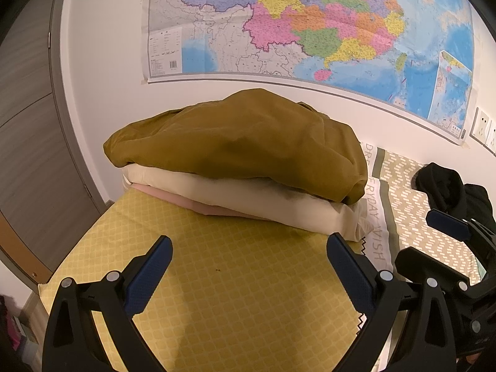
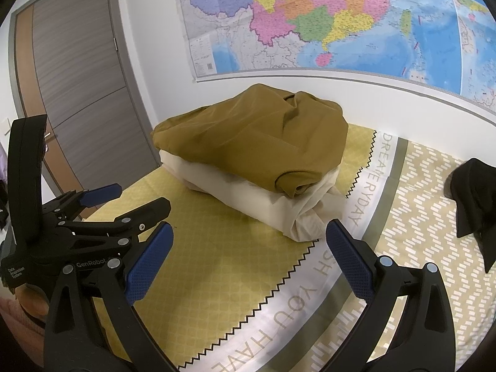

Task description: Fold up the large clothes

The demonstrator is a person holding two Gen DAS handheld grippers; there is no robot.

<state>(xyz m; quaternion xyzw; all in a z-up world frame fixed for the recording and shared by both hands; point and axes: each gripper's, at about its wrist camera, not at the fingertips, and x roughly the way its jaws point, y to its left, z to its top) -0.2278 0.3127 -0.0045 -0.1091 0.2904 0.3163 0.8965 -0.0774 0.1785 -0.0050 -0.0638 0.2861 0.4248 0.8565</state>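
Folded stack on the bed (image 2: 217,279) near the wall: mustard garment (image 1: 241,145) on top, cream garment (image 1: 248,198) beneath, pink layer lowest. Left hand-held gripper (image 1: 249,269) and right hand-held gripper (image 2: 249,254) both spread wide, empty, short of the stack. Black garment (image 2: 471,198) lies well apart, rightward.

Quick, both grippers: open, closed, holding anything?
Left gripper: open, holding nothing, above the yellow bedspread.
Right gripper: open, holding nothing, short of the folded stack.
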